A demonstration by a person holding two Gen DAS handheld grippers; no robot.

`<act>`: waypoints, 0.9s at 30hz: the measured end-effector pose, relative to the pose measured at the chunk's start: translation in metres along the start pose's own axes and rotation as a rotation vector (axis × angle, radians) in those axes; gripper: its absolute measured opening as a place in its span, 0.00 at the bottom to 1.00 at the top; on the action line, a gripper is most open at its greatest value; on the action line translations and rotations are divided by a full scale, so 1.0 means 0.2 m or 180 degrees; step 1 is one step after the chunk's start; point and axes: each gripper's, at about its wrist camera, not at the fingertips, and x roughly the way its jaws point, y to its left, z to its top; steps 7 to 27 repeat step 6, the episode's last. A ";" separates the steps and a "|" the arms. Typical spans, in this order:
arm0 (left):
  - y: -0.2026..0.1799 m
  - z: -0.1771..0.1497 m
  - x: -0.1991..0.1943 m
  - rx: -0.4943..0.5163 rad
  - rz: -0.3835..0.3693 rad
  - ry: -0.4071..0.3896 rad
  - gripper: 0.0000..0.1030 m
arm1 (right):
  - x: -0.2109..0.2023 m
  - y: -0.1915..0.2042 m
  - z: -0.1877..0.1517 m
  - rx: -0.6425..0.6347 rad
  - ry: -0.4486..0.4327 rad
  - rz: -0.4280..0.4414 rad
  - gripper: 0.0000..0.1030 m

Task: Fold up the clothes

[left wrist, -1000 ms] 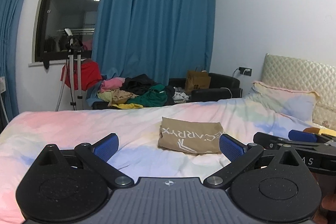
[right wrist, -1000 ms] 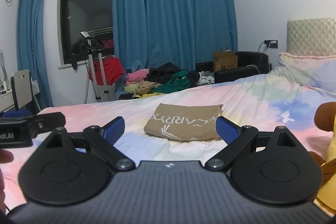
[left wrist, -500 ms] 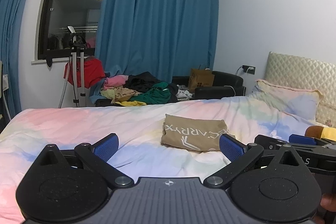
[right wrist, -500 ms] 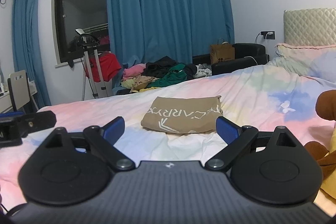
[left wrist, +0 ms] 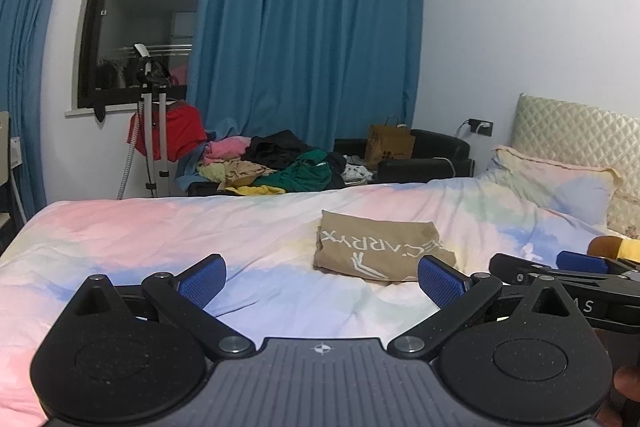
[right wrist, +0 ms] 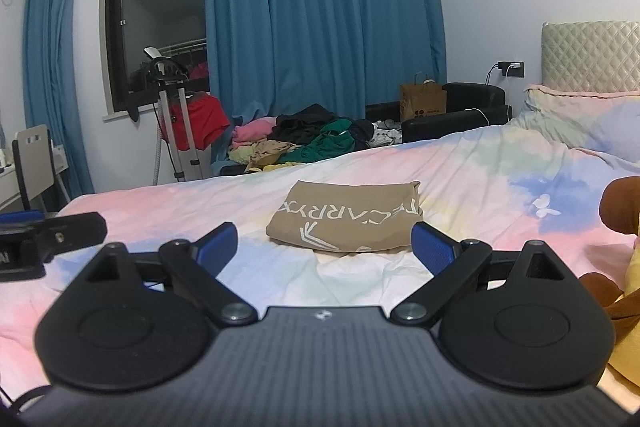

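Observation:
A tan garment with white lettering (left wrist: 378,249) lies folded into a flat rectangle on the pastel bed (left wrist: 160,231); it also shows in the right wrist view (right wrist: 348,217). My left gripper (left wrist: 322,279) is open and empty, held above the bed in front of the garment, which lies ahead to its right. My right gripper (right wrist: 324,247) is open and empty, just short of the garment's near edge. Each gripper shows at the edge of the other's view: the right one (left wrist: 568,267), the left one (right wrist: 44,231).
A pile of unfolded clothes (left wrist: 276,167) lies beyond the bed's far edge by the blue curtain (left wrist: 308,39). A stand with a red garment (left wrist: 160,131) is at left. Pillow (left wrist: 556,183) and headboard are at right. A brown and yellow plush toy (right wrist: 624,223) lies at right.
Both grippers have risen slightly and drawn a little closer to the folded garment, tilting down. The garment has not moved; both grippers stay open.

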 end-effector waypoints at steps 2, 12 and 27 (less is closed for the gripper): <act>0.00 0.00 0.00 -0.0006 0.0002 0.0000 1.00 | 0.00 0.00 0.00 -0.0003 0.0002 0.0000 0.92; 0.00 -0.01 0.00 0.0008 0.0014 0.0009 1.00 | 0.00 0.00 0.00 -0.0005 0.0005 -0.0001 0.92; 0.00 -0.01 0.00 0.0008 0.0014 0.0009 1.00 | 0.00 0.00 0.00 -0.0005 0.0005 -0.0001 0.92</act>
